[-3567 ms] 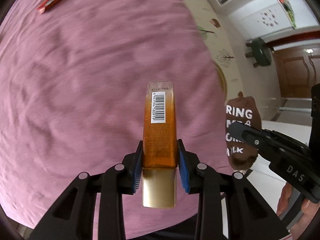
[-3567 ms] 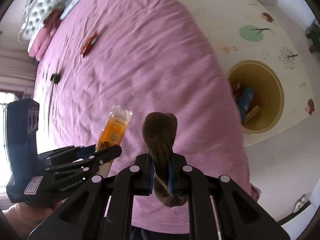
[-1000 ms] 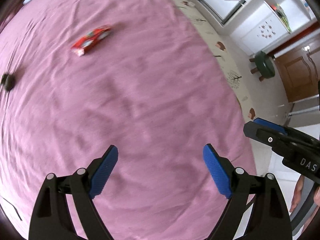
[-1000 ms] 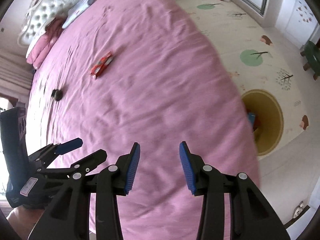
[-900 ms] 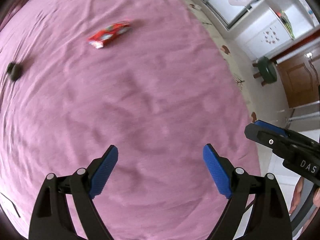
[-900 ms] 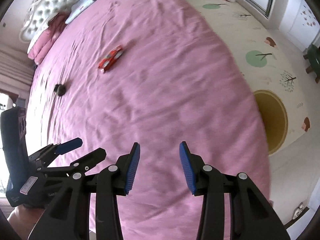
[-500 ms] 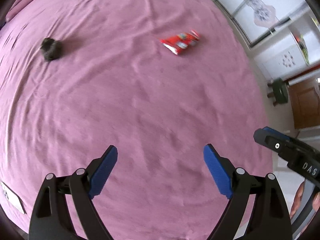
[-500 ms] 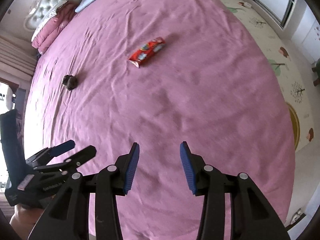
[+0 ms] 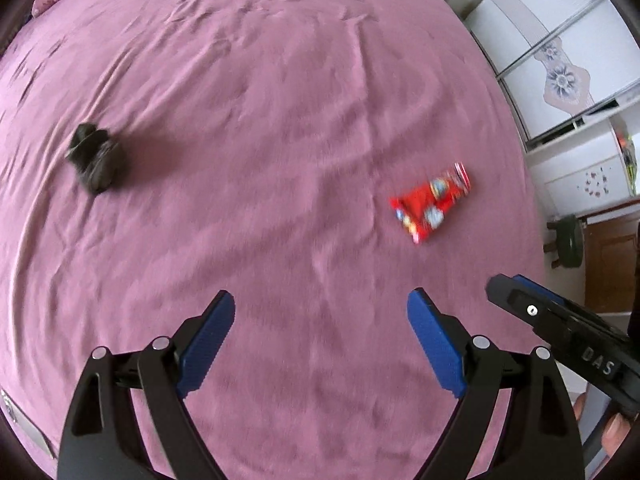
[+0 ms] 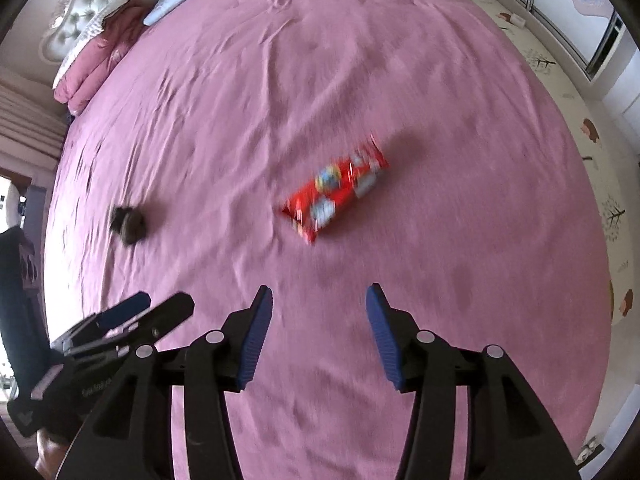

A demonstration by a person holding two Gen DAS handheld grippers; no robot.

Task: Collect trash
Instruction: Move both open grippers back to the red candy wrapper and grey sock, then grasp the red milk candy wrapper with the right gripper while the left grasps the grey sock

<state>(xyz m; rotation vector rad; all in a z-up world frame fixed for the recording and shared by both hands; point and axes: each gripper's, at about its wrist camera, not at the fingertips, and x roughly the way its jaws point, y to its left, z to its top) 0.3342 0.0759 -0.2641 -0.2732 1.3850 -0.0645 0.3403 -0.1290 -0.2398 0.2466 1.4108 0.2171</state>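
While both tools hang above the pink bedspread (image 9: 280, 80) with nothing between their fingers, the left tool (image 9: 321, 320) stands wide, its blue pads (image 9: 206, 344) far apart over bare, wrinkled cloth. The right tool (image 10: 319, 320) is also spread, though to a narrower gap, and its blue pads (image 10: 256, 336) frame empty sheet as well. Each tool shows at the edge of the other's view: the right one at the lower right of the left wrist view, the left one at the lower left of the right wrist view.

Ahead of the right tool, well apart from its fingertips, lies a red snack wrapper (image 10: 336, 196), flat on the bed and somewhat blurred; in the left wrist view the same wrapper (image 9: 434, 206) sits ahead and to the right. A small dark crumpled lump (image 9: 94, 158) rests on the bedspread far to the left, well apart from the wrapper (image 10: 128, 226). Pink pillows (image 10: 92, 76) and a tufted headboard (image 10: 84, 4) lie at the far end of the bed.
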